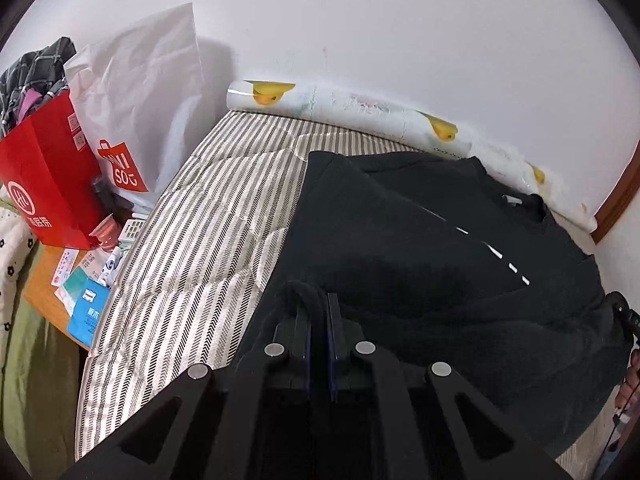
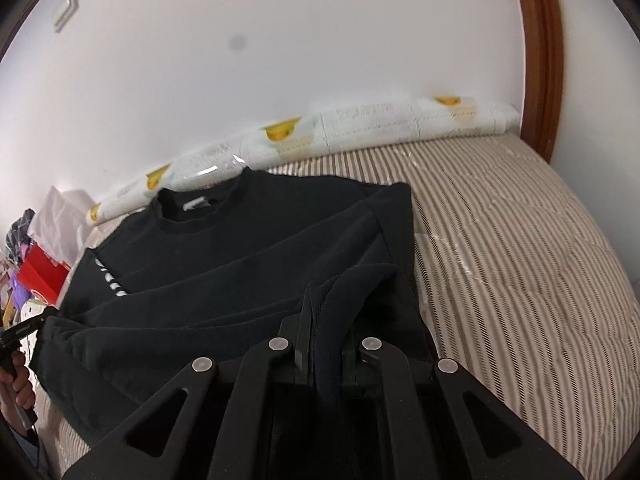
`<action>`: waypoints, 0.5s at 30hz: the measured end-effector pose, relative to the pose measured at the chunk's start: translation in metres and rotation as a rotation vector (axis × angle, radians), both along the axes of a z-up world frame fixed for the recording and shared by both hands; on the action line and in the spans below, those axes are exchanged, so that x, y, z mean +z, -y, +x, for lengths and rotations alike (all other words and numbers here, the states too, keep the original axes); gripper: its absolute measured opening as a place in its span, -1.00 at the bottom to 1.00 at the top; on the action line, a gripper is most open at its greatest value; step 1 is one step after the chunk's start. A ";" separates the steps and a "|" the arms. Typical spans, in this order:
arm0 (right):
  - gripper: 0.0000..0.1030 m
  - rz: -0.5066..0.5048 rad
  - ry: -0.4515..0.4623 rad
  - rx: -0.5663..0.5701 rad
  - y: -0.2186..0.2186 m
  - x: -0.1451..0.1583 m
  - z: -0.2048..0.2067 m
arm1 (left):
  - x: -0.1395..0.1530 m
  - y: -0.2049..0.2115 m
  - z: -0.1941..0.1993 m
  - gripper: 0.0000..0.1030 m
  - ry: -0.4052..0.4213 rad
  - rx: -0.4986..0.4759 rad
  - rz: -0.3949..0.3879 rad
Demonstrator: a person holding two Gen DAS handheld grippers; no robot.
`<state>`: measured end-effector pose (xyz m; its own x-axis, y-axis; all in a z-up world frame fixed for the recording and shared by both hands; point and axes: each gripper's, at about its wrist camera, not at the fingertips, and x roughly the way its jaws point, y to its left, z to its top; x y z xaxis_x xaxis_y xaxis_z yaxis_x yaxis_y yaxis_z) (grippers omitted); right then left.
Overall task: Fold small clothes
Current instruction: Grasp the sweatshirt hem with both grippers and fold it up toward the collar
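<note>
Black sweatshirt (image 1: 440,240) on striped mattress (image 1: 208,240) | left gripper (image 1: 319,308) tilted down, clamped on hem | right gripper (image 2: 326,312) tilted down, clamped on hem

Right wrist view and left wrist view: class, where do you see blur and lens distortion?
Right wrist view: striped bed cover and printed roll are smeared by motion blur; wooden frame bows. Left wrist view: sharper; black sweatshirt loses detail in darkness; dark corners show fisheye vignetting.
</note>
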<state>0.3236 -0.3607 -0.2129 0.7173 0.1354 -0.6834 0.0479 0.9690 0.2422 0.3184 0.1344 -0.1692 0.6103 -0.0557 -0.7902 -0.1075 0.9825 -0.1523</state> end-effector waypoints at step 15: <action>-0.03 -0.026 -0.045 -0.014 0.001 0.026 -0.047 | 0.018 0.007 -0.044 -0.23 0.006 -0.055 -0.026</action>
